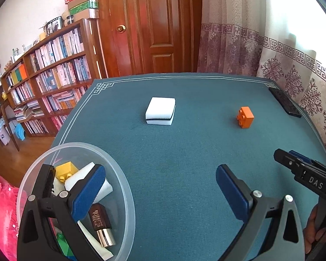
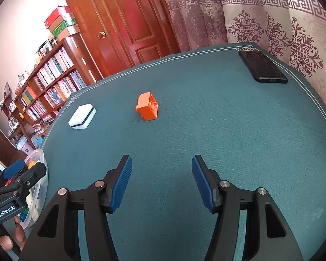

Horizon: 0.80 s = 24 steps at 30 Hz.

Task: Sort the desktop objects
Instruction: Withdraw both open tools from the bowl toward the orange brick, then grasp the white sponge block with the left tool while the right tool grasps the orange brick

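A: Orange brick (image 2: 147,106) — where, relative to the tools?

B: Lay ahead of the right gripper (image 2: 162,180) and a little left of its axis, well apart from the blue pads (image 2: 121,184). Rested on its side on the teal mat (image 2: 228,130), studs facing left. From the left gripper (image 1: 158,193), sat far off to the right. Judged nearer the right hand's tool, hence that side's likely pick.

A: White sponge block (image 1: 160,111)?

B: Sat straight ahead of the left gripper, well apart, with a dark seam across its near face and its long axis roughly across the view. Judged the left side's natural target.

A: State of the tools?

B: Both spread wide, nothing between the pads. Left one hung partly over the clear bowl (image 1: 128,187), already holding a yellow brick (image 1: 66,170), white pieces and a small dark bottle (image 1: 101,224).

A: Legible writing?

B: "DAS" read on the right tool's body in the left wrist view; "GenRobot.AI" on the left tool in the right wrist view. Print on the bottle too small to read. Black phone (image 2: 261,66) lay near the far right corner, unmarked.
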Each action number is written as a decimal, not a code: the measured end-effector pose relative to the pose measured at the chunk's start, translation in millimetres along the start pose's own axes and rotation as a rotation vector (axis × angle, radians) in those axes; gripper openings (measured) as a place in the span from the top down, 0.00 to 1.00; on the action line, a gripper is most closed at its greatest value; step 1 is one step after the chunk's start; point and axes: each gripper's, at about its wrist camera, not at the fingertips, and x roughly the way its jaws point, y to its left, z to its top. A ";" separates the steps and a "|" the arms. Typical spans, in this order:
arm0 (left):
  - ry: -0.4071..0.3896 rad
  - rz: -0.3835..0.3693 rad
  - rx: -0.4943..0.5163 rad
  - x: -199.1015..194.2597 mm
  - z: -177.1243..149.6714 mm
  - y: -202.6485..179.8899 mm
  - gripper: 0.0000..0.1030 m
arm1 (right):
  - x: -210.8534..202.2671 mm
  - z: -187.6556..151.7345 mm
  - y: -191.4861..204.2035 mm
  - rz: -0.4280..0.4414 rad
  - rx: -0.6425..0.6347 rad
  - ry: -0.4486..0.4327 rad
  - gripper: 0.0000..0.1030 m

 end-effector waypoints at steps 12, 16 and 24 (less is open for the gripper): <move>0.047 -0.006 -0.033 29.1 34.8 10.6 0.01 | 32.1 24.6 9.6 0.004 -0.011 0.000 0.41; 0.051 0.031 -0.008 38.7 44.2 10.1 0.01 | 41.7 33.6 13.6 0.010 -0.007 -0.008 0.41; 0.088 0.049 0.038 66.8 62.9 6.9 0.01 | 62.8 44.1 21.1 0.012 -0.023 -0.007 0.41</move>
